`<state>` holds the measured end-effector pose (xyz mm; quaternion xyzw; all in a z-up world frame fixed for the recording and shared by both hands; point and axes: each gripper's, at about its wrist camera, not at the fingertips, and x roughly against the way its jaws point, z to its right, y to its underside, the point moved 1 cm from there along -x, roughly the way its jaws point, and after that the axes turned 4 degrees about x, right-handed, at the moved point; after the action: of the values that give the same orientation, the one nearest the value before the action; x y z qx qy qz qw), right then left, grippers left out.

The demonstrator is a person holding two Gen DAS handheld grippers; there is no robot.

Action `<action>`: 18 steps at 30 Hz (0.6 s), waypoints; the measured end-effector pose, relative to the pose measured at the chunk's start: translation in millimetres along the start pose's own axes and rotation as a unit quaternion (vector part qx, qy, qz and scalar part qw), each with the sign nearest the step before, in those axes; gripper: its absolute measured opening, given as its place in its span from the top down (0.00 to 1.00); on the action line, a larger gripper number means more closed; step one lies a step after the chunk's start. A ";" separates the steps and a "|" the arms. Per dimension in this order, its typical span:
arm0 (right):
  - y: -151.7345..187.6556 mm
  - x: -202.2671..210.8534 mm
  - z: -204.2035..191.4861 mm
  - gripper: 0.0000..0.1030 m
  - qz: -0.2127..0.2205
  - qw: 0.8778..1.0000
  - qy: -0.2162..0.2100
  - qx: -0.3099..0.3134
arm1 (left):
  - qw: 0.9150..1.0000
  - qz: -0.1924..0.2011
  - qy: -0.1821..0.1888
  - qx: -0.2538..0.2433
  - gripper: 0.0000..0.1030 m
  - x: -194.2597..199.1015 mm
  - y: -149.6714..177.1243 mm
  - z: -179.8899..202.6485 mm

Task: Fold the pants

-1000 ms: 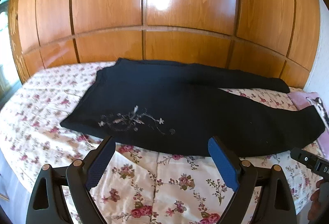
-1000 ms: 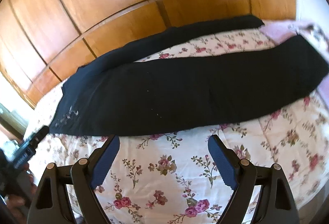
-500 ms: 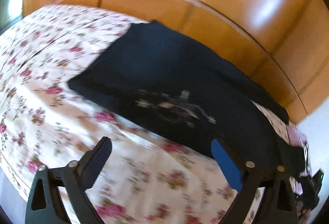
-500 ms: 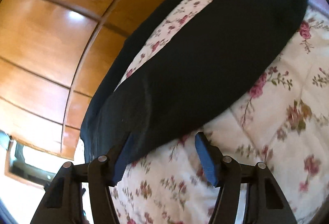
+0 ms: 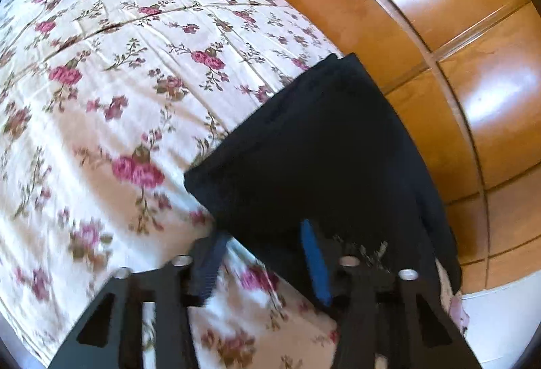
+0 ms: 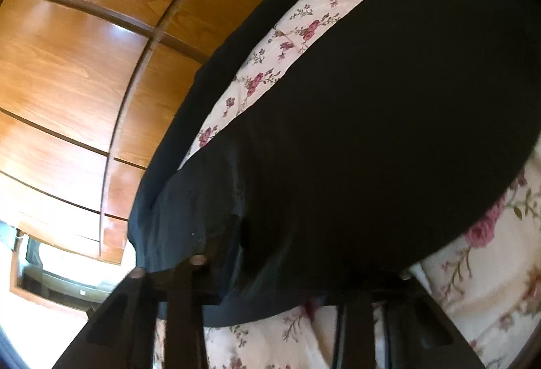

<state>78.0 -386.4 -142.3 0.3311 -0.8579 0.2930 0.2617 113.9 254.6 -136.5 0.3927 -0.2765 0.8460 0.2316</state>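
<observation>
Closing on the near hem of the black pants [image 5: 321, 145], which lie spread across the floral bedspread [image 5: 101, 71] beside the wooden wardrobe [image 5: 473, 71], the left claw [image 5: 263, 267] has the waist corner between its narrowing jaws, while the right claw [image 6: 287, 271], also narrowing, is mostly hidden under the leg fabric, so its bite cannot be confirmed. Each should probably take the full hem thickness before lifting. Open bedspread lies left of the waist; the wardrobe crowds the far edge.
</observation>
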 end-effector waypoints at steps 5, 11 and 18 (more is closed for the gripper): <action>-2.4 6.3 -9.9 0.84 0.002 0.999 0.013 0.034 | 1.000 0.010 0.013 0.006 0.92 0.9 -11.7 1.3; 6.7 29.1 -26.5 0.86 0.005 0.998 0.009 0.069 | 0.998 0.047 0.036 -0.022 0.94 44.7 -11.7 5.0; 47.7 58.2 -26.0 0.87 -0.022 0.995 0.009 0.096 | 0.996 0.075 0.042 -0.028 0.94 104.8 -1.9 -12.5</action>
<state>12.8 -363.9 -102.6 0.3709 -0.8157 0.3715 0.2431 47.1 282.4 -59.6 0.3285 -0.3193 0.8685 0.1894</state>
